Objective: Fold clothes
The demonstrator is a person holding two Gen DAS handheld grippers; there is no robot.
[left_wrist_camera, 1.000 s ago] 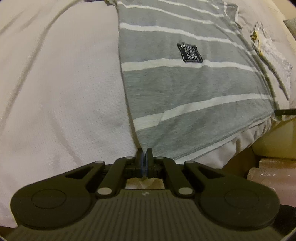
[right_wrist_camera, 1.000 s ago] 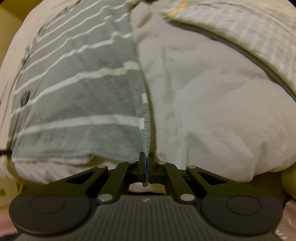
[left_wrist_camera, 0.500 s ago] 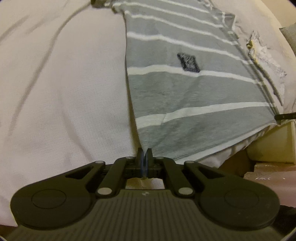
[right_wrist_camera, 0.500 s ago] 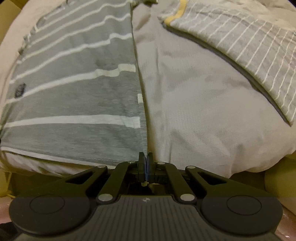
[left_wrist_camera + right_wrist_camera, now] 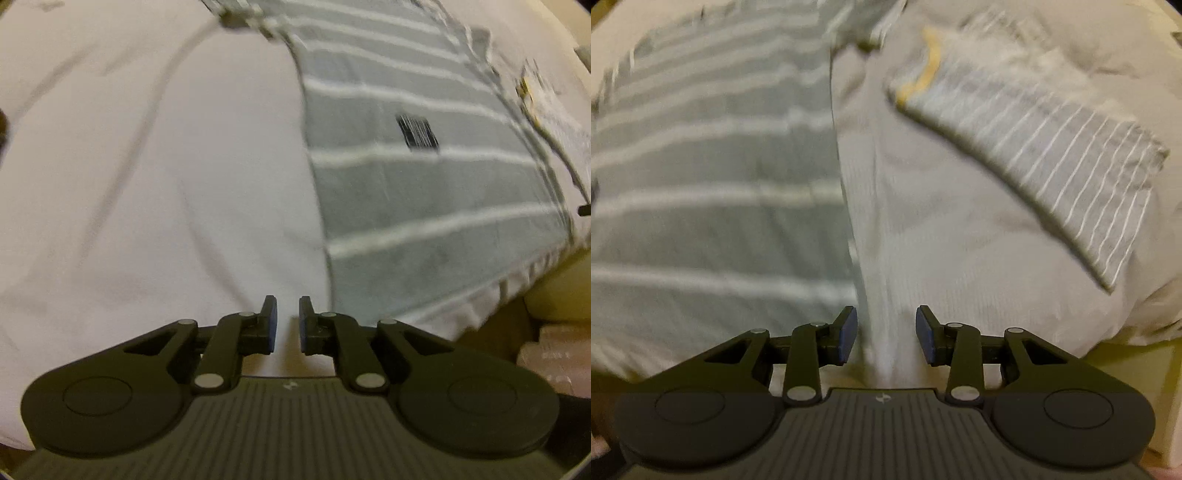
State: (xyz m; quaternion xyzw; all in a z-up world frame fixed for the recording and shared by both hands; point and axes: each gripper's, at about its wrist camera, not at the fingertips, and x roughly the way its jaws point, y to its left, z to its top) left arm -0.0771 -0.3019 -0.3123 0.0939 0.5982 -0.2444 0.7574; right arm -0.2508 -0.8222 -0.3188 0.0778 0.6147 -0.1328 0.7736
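Observation:
A grey shirt (image 5: 424,192) with white stripes and a dark chest patch lies flat on the pale bed cover (image 5: 147,184). Its left edge runs just right of my left gripper (image 5: 287,325), which is open with only bed cover between its fingers. In the right wrist view the same shirt (image 5: 709,206) fills the left half, and its right edge ends beside the left finger of my right gripper (image 5: 885,334). That gripper is open wide over bare cover, holding nothing.
A second grey garment (image 5: 1034,147) with thin white stripes and a yellow collar lies on the bed at the right. The bed's near edge (image 5: 517,288) drops to a pale box and pinkish wrapped items (image 5: 554,350) at lower right.
Both grippers were shut on the shirt's bottom corners. Both have now opened and let go, and the shirt lies flat. Both views are blurred by motion.

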